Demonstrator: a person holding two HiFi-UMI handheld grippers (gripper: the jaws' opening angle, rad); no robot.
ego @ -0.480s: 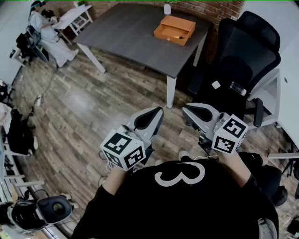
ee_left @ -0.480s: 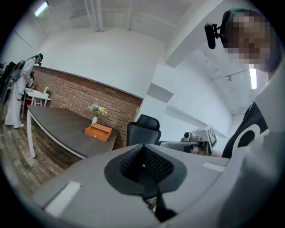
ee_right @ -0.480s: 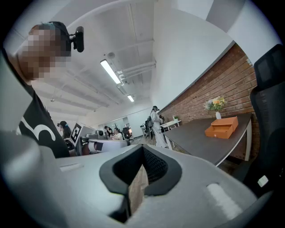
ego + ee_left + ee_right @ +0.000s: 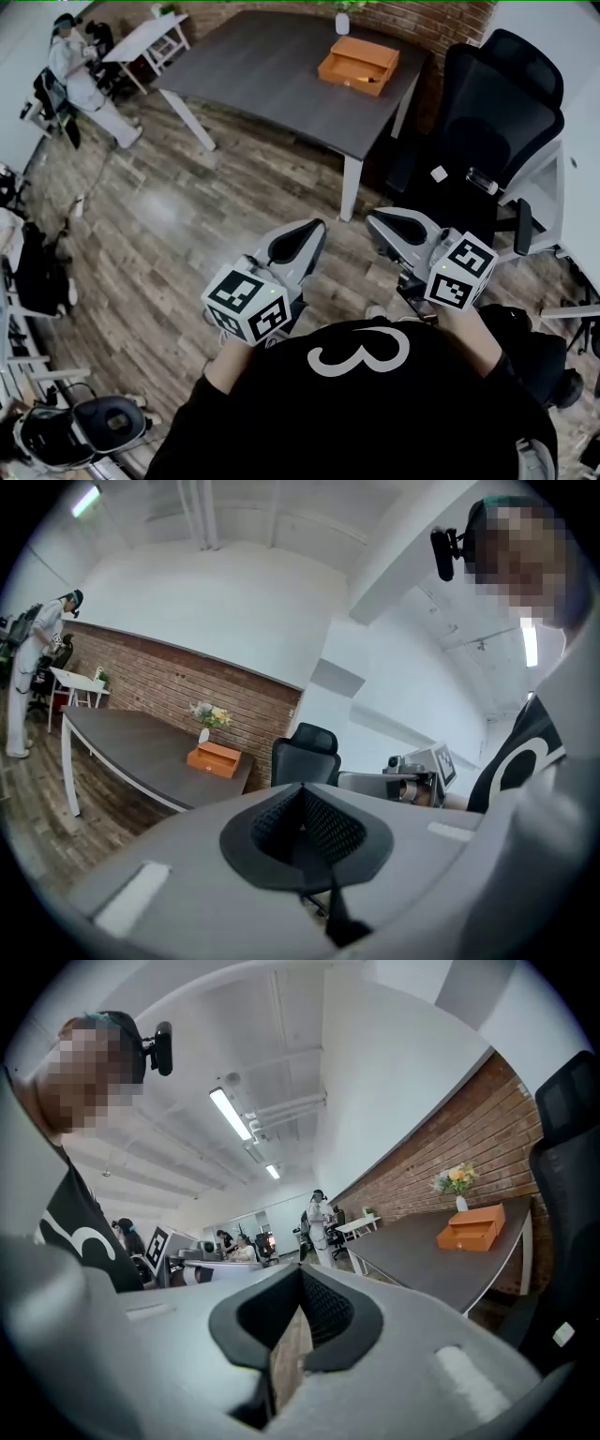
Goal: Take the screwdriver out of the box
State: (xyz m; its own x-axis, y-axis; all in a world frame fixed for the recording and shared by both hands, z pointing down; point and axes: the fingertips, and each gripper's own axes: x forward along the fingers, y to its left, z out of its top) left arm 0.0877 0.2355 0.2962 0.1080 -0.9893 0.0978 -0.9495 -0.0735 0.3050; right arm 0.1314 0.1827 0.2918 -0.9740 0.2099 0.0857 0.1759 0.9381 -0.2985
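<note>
hovering over wood floor [image 4: 169,216], left gripper [image 4: 317,227] jaws closed, right gripper [image 4: 373,218] jaws slightly apart; box [image 4: 358,64] near table [image 4: 262,80] edge.

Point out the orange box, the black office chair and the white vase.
orange box [image 4: 366,52], head view, its top face.
black office chair [image 4: 506,98], head view, its backrest.
white vase [image 4: 343,22], head view, its body.

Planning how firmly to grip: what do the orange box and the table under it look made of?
Orange box: probably matte cardboard or thin painted wood; flat dull faces, thin walls, no shine. Table: dark grey matte top, likely laminate with faint streaking; white legs, perhaps painted metal.
</note>
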